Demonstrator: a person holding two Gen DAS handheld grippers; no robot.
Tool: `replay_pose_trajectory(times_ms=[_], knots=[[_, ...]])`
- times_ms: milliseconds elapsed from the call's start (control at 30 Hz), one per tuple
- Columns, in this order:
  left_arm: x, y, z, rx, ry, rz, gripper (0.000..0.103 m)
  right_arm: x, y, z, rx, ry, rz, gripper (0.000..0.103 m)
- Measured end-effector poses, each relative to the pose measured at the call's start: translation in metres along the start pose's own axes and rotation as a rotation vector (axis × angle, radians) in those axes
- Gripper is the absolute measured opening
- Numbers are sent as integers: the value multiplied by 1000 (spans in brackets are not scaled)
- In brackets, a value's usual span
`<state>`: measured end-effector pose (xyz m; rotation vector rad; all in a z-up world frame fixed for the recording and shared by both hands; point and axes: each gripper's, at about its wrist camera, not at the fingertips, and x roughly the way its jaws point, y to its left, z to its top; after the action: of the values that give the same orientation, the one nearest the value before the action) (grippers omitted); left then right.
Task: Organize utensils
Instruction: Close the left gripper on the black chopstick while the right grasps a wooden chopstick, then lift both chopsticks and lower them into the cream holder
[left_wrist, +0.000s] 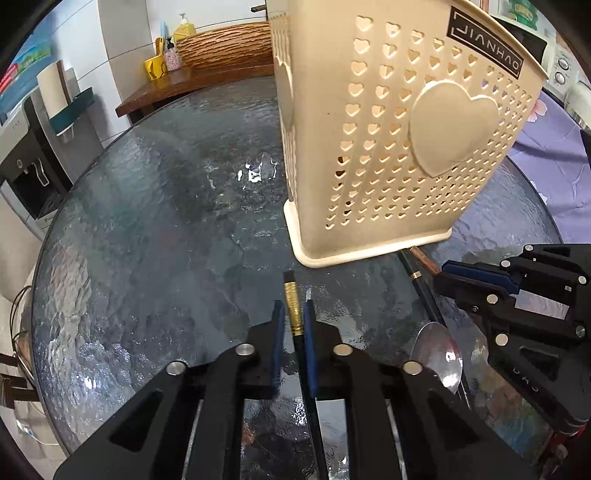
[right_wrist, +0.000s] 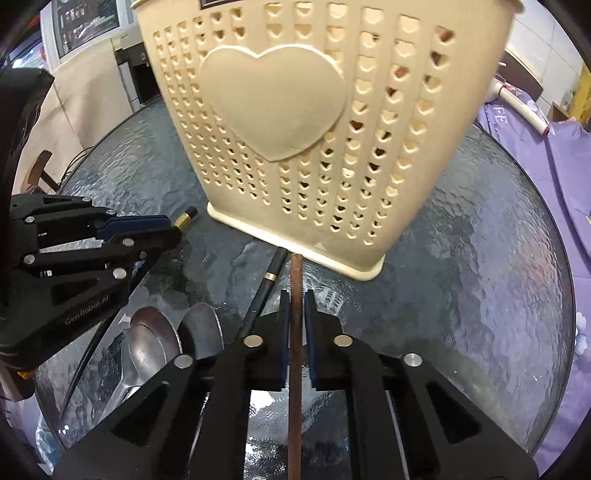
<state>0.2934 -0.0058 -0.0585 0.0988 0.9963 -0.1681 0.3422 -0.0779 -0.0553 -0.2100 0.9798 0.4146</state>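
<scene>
Holder: the cream perforated plastic utensil basket (right_wrist: 295, 122) is showing a matt, smooth moulded skin with heart-shaped holes.
Table: the round textured glass tabletop (left_wrist: 155, 236) is glinting, rippled and glossy.
Spoons: the polished metal spoons (right_wrist: 155, 343) are shining mirror-bright.
Chopsticks: the black glossy chopstick with a ribbed gold metal band (left_wrist: 294, 310) is gleaming; the brown matt wooden chopstick (right_wrist: 295, 332) is looking dull.
Grippers: the black matt plastic left gripper (left_wrist: 294, 314) and right gripper (right_wrist: 295, 317) are carrying blue pads and shiny metal pins.
Cloth: the lilac floral fabric (right_wrist: 569, 184) is lying soft and matt.
</scene>
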Motion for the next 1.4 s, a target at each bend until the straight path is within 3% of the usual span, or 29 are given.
replay_pose_trajectory(times_ms=[433, 700, 1000, 1400], knots=[[-3, -5, -5, -10, -13, 15, 7, -7, 8, -20, -11, -22, 7, 8], [-19, -4, -12, -45, -48, 1, 7, -40, -1, -39, 32, -108, 30, 8], [-78, -7, -6, -43, -173, -43, 7, -112, -7, -49, 68, -279, 49, 8], [-175, -10, 0, 1, -381, -86, 7, -215, -16, -37, 79, -487, 58, 8]])
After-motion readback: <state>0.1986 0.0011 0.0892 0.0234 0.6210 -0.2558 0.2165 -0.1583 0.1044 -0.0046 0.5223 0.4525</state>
